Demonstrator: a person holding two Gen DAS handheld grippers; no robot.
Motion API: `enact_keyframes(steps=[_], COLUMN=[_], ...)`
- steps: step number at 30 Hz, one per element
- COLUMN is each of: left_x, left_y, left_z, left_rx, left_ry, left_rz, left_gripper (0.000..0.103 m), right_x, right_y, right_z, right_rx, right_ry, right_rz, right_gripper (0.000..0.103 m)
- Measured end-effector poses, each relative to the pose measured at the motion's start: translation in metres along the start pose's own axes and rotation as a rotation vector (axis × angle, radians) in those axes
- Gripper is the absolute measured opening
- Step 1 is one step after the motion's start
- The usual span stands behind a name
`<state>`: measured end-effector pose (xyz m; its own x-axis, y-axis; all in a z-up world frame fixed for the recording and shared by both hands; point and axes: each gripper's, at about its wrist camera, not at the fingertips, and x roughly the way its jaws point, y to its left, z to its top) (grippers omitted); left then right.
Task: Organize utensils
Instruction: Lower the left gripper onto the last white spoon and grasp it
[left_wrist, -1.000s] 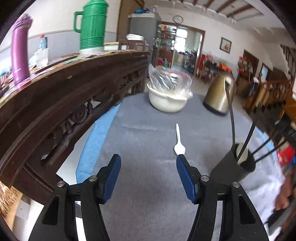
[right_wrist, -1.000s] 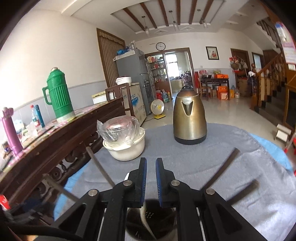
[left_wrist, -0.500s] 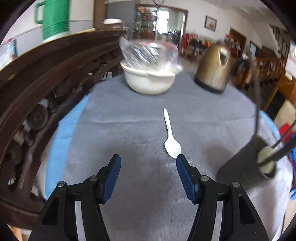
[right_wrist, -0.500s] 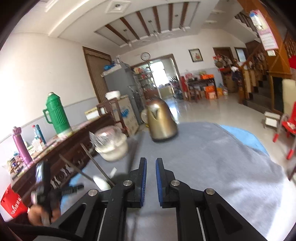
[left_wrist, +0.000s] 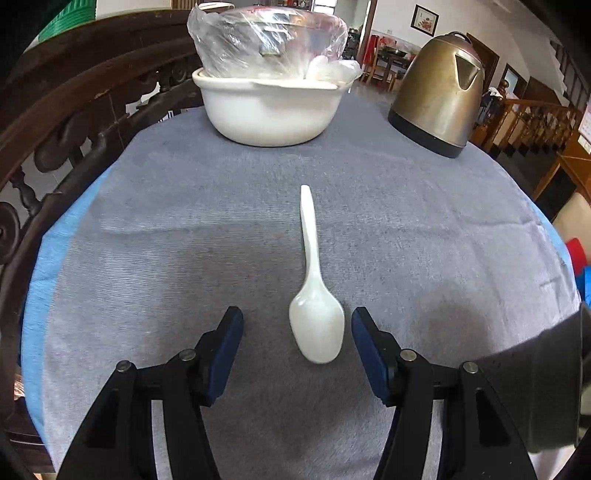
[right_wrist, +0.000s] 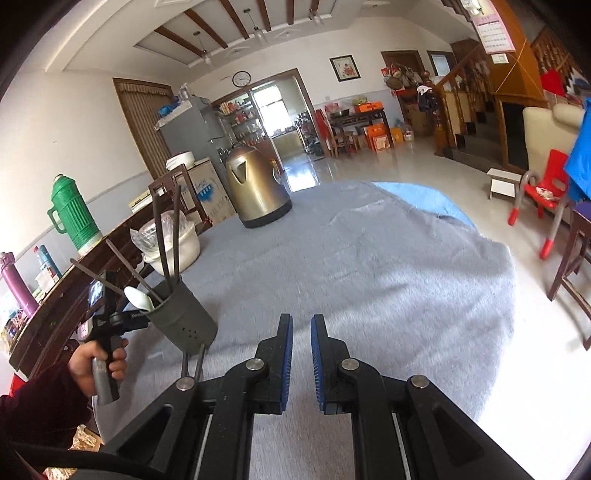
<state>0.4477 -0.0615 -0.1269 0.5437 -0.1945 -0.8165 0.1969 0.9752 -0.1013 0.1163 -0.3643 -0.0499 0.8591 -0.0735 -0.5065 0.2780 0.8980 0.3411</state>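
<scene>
**We line up on the white spoon**

Our left tool (left_wrist: 297, 341) is wide, and nothing is in it yet. The white spoon (left_wrist: 313, 291) lies flat on the gray cloth (left_wrist: 166, 229) of the tabletop. Its round bowl end sits between the two blue pads, a bit closer to the right pad, and touches neither. Its long handle points straight away from us, toward the white bowl (left_wrist: 269, 110) with the plastic bag. So we think the pads can close on the spoon from both sides.

Our right tool (right_wrist: 301, 360) is nearly shut and holds nothing. It is well apart from the spoon.

The dark utensil cup (right_wrist: 181, 314) stands near our left hand (right_wrist: 98, 363). The gold kettle (left_wrist: 439, 92) stands far back. Nothing blocks the spoon.
</scene>
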Motion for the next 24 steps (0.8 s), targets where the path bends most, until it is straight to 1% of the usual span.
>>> enact_keyframes(steps=[1,3,4,7,11,14,17,21,24], left_x=[0.001,0.001,0.000,-0.001,-0.006,-0.014,-0.032,-0.066,-0.093], left_y=[-0.002,-0.002,-0.001,0.006,0.012,0.020,0.027,0.038,0.041], left_z=[-0.001,-0.001,0.000,0.001,-0.002,-0.008,-0.019,-0.044,-0.066], left_rx=[0.007,0.017,0.016,-0.004,-0.009,-0.016,0.004,0.039,0.097], left_ry=[-0.007,-0.023,-0.024,-0.021,-0.023,-0.026,-0.049,-0.064,-0.047], left_rz=[0.013,0.018,0.013,-0.021,-0.042,-0.042,-0.039,-0.048,-0.052], left_gripper=[0.057,0.041,0.031,0.031,0.030,0.030,0.031,0.031,0.031], right_x=[0.001,0.002,0.003,0.005,0.009,0.009,0.005,0.002,0.002], right_y=[0.001,0.007,0.010,0.021,0.032,0.038,0.040,0.041,0.040], right_z=[-0.001,-0.002,-0.003,-0.004,-0.008,-0.011,-0.011,-0.011,-0.013], right_rx=[-0.003,-0.014,-0.019,-0.039,-0.053,-0.062,-0.071,-0.061,-0.033], right_ry=[0.005,0.010,0.010,0.010,0.024,0.027,0.019,0.015,0.028], right_rz=[0.005,0.015,0.020,0.040,0.060,0.069,0.070,0.079,0.099], right_gripper=[0.012,0.012,0.012,0.012,0.012,0.012,0.012,0.012,0.012])
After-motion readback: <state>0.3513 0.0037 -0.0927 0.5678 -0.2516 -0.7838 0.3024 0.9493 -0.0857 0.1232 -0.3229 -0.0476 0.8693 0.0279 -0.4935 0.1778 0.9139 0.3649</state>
